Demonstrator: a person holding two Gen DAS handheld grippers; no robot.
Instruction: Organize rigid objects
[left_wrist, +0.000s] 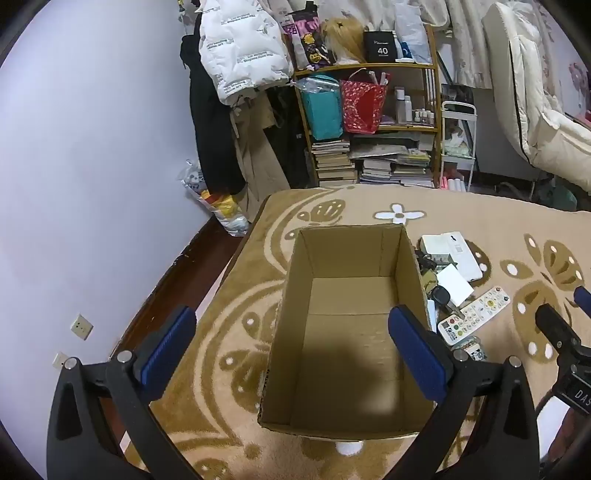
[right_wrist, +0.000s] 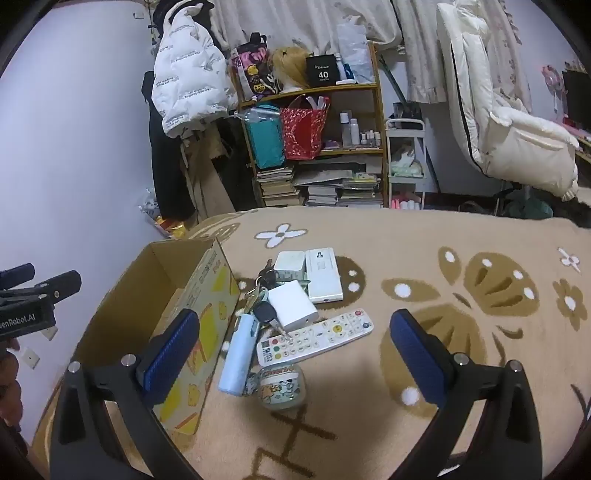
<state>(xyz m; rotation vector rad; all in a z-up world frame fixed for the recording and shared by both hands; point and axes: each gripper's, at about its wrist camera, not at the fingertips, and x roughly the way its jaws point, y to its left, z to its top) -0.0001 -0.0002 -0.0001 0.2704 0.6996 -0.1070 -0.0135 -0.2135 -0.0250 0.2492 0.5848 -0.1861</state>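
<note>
Room: a cluttered bedroom with a pale wall, a wooden bookshelf (right_wrist: 314, 147) stacked with books and bags, and a white puffer jacket (right_wrist: 188, 77) hanging beside it.
Surface: a tan blanket (right_wrist: 424, 251) with brown and white flower patterns, spread flat.
Cardboard box (left_wrist: 347, 325): open at the top, nothing inside, standing on the blanket at the left of the loose objects; yellow printing shows on its outer side in the right wrist view.
Loose objects: a tight cluster on the blanket just beside the box's right wall.
White remote (right_wrist: 314, 338): lies flat with coloured buttons up, at the near side of the cluster.
Key bunch (right_wrist: 264, 299): a black car key and other keys, its blade resting on the remote's end.
Pale blue cylinder (right_wrist: 238, 356): lies along the box wall, touching or nearly touching it.
Round cartoon tin (right_wrist: 282, 386): nearest the camera, just below the remote.
White adapter block (right_wrist: 291, 304): between the keys and a long white flat device (right_wrist: 325, 275).
Small white cube (right_wrist: 291, 264): at the far end, beside the flat device.
Left gripper (left_wrist: 291, 347): jaws spread wide, hovering over the box opening, holding nothing.
Right gripper (right_wrist: 295, 350): jaws spread wide above the cluster, nothing between the pads.
</note>
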